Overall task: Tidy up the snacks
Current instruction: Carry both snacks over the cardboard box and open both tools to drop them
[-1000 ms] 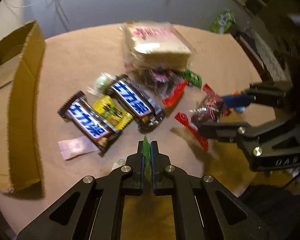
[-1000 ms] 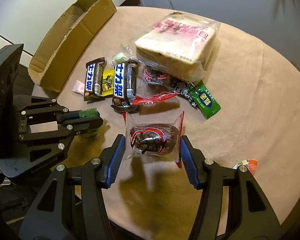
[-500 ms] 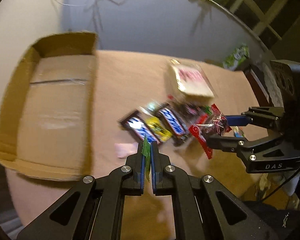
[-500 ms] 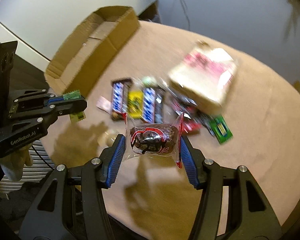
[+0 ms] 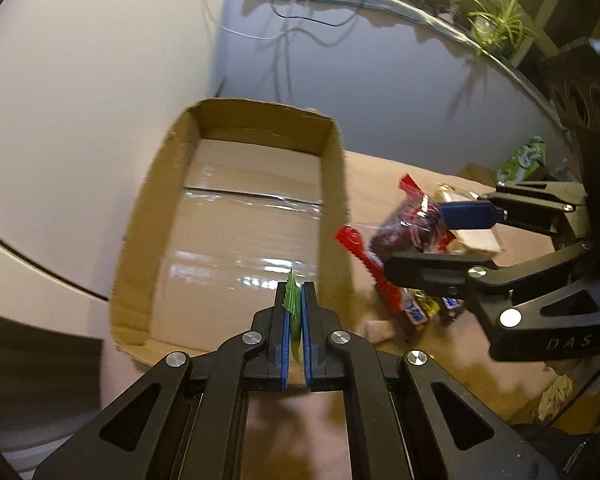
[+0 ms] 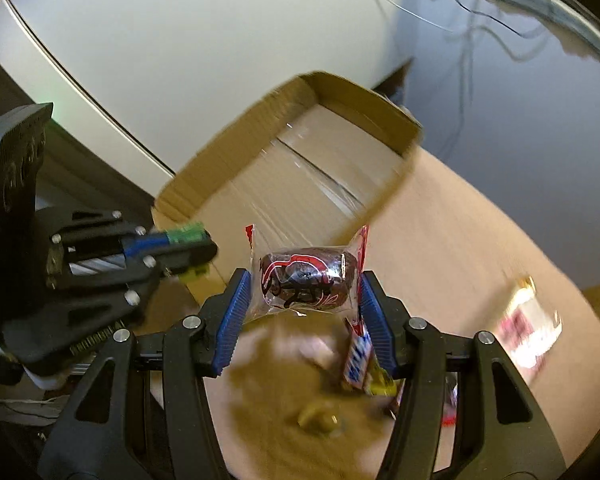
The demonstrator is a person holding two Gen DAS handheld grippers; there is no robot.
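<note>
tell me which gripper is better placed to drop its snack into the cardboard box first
Left. The left gripper, shut on the green packet, points over the cardboard box floor. The right gripper, shut on the clear-wrapped dark snack, seems short of the box's near wall.

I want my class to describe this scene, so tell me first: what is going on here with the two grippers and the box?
A person is sorting snacks with two handheld grippers. The left gripper is shut on a small green packet and holds it over the near edge of the open cardboard box, whose visible floor looks bare. The right gripper is clamped on a clear-wrapped dark snack with red trim, held up beside the box. Other snacks, including candy bars, lie on the tan table.
</note>
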